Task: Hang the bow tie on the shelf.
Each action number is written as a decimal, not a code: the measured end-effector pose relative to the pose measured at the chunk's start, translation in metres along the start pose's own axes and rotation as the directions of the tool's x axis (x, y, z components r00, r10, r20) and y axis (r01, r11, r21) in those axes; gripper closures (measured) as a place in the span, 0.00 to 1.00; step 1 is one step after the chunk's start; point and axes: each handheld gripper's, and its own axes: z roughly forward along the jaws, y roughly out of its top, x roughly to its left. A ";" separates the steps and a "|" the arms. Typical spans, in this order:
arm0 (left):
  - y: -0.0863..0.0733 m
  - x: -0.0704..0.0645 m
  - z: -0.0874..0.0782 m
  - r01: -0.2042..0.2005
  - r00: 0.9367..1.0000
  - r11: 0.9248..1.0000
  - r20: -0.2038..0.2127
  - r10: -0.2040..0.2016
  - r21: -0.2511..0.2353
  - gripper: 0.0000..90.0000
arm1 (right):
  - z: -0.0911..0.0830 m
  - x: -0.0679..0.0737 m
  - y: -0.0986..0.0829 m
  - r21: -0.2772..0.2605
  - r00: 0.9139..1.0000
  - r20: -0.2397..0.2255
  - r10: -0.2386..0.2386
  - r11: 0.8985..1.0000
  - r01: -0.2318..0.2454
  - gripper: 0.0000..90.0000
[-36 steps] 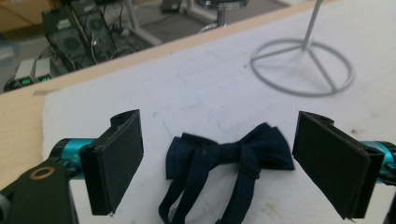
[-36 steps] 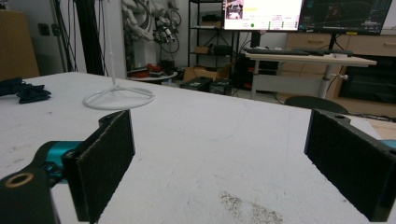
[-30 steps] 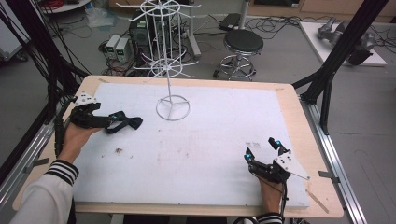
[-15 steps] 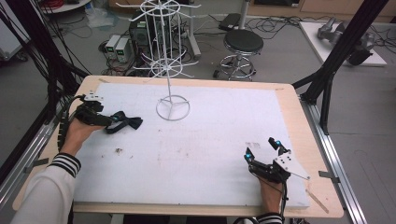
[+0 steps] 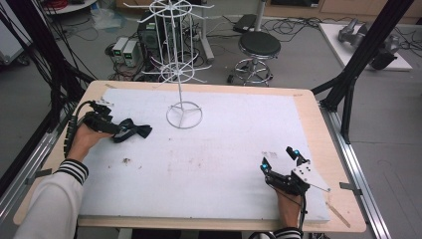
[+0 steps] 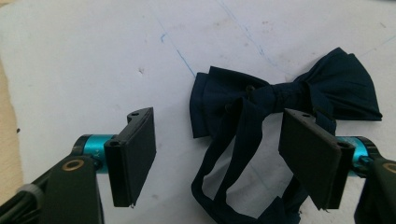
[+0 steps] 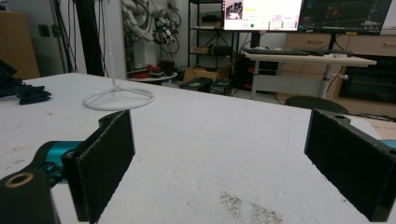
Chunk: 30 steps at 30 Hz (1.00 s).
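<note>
A dark navy bow tie (image 5: 133,131) with a loose strap lies on the white board at the left. My left gripper (image 5: 110,127) is right at its left end. In the left gripper view the bow tie (image 6: 285,91) lies flat just ahead, and its strap loops down between the jaws. The left gripper (image 6: 219,158) is open, its pads standing wide on either side of the strap. My right gripper (image 5: 277,158) rests near the board's front right, open with nothing in it. In its own view the right gripper (image 7: 224,163) frames bare board.
A white wire display stand (image 5: 184,115) with a ring base rises at the back middle of the board (image 5: 239,129); the stand (image 7: 119,98) also shows ahead-left in the right gripper view. The wooden table edge (image 5: 328,149) borders the board. A stool and cables lie beyond the table.
The left hand has turned its gripper slightly while staying at the bow tie. The bow tie and the right gripper have not visibly moved.
</note>
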 end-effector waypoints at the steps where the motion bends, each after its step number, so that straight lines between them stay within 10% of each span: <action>1: 0.000 0.000 0.001 0.006 1.000 1.000 0.000 -0.006 0.011 0.31 | 0.000 0.000 0.000 0.000 1.000 0.000 0.000 1.000 0.000 0.08; 15: -0.002 0.000 0.008 0.023 1.000 0.997 0.012 -0.024 0.074 0.51 | 0.000 -0.001 0.000 -0.004 1.000 0.002 -0.007 1.000 0.007 0.08; 30: -0.002 -0.005 0.005 0.015 1.000 0.995 0.008 -0.016 0.096 0.94 | 0.000 -0.001 0.000 -0.005 1.000 0.002 -0.007 1.000 0.007 0.08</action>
